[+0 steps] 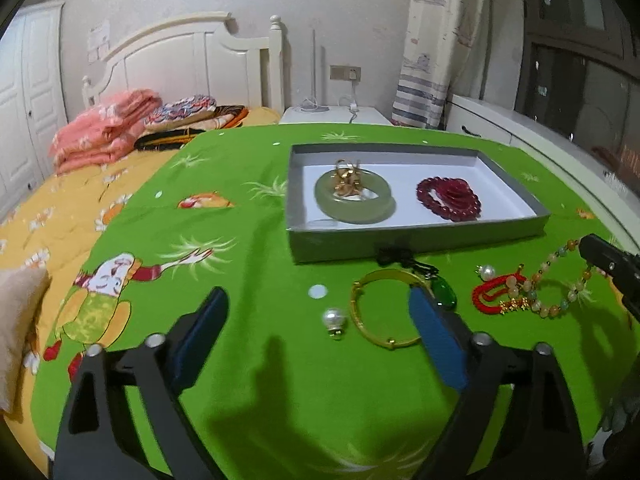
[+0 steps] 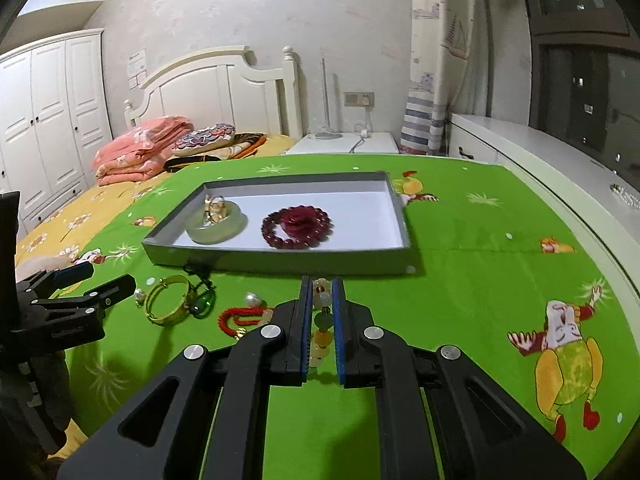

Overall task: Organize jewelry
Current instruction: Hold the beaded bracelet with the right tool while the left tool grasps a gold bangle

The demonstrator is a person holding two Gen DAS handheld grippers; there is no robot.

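Centre of the right wrist view: right gripper [image 2: 321,280] clamped on a bracelet of mixed pale, amber and green beads [image 2: 322,322], blue pads pressed against the strand from both sides, beads stacked in a line down the narrow gap. Lower half of the left wrist view: left gripper [image 1: 318,302] with jaws spread wide, nothing between the pads, hovering over the green cartoon-print cloth [image 1: 248,248]. Just inside its right finger [image 1: 436,336], lying on the cloth: a gold bangle [image 1: 380,312], with a pearl earring [image 1: 334,318] close to its left and a green pendant [image 1: 446,294] on a dark cord at its upper right. Further right in the same view: a second pearl [image 1: 486,272], a red cord bracelet [image 1: 490,294] and the loop of the mixed-bead bracelet running up toward the dark tip of the right gripper at the right edge. Upper centre of both views: shallow grey box [image 1: 416,234] with white floor, holding a pale green jade bangle [image 1: 354,200] at left, a small gold piece [image 1: 348,180] resting on it, and a dark red bead bracelet [image 1: 448,198] at right, well apart from the bangle. Beyond the cloth, upper left: a bed [image 1: 72,208] with folded pink bedding [image 1: 104,128].
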